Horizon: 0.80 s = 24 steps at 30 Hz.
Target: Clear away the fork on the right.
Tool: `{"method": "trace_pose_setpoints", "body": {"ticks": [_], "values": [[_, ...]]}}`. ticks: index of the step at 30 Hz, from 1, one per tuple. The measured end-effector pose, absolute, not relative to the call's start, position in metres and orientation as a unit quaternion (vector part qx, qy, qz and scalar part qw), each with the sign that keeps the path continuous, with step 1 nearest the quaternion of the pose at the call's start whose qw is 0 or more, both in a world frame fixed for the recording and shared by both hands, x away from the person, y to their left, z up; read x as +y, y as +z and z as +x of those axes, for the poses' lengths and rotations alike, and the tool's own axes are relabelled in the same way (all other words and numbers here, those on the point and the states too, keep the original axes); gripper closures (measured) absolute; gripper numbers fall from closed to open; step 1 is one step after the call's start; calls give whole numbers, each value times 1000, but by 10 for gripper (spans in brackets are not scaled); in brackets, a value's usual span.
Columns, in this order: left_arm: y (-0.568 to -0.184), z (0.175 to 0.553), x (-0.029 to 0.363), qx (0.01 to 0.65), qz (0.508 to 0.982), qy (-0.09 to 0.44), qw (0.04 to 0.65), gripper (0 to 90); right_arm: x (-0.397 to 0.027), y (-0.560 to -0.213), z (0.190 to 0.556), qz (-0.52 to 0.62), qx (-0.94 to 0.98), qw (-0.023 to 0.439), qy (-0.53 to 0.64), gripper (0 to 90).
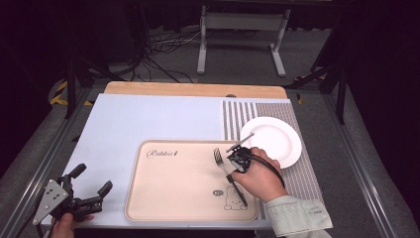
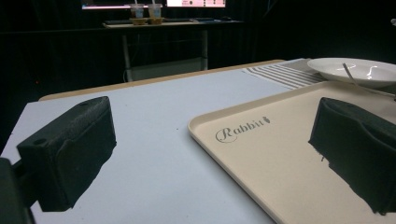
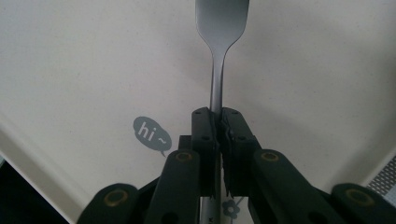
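In the high view the table is evenly and brightly lit from above while the room around it falls to near black, and the white plate is almost blown out, its rim hard to read. The left gripper view is softer, with the near tongs blurred, dark and featureless against the pale surface. In the right gripper view the fork carries a dull sheen and is slightly out of focus at its top edge.
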<state>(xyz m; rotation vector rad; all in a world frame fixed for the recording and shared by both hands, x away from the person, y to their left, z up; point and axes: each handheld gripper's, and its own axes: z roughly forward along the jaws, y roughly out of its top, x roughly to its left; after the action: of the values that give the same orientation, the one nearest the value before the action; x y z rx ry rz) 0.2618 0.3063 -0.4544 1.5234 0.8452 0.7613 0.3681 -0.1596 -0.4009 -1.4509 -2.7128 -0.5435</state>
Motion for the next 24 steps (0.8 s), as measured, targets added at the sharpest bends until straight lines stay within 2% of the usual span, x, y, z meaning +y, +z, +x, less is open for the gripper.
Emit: {"method": "trace_pose_setpoints", "body": {"ticks": [21, 24], "values": [[-455, 262, 306, 362, 652, 325, 581, 9, -156, -413, 370, -465, -872, 14, -151, 849], [-455, 262, 306, 362, 653, 325, 581, 10, -156, -413, 370, -462, -874, 11, -152, 807]]}}
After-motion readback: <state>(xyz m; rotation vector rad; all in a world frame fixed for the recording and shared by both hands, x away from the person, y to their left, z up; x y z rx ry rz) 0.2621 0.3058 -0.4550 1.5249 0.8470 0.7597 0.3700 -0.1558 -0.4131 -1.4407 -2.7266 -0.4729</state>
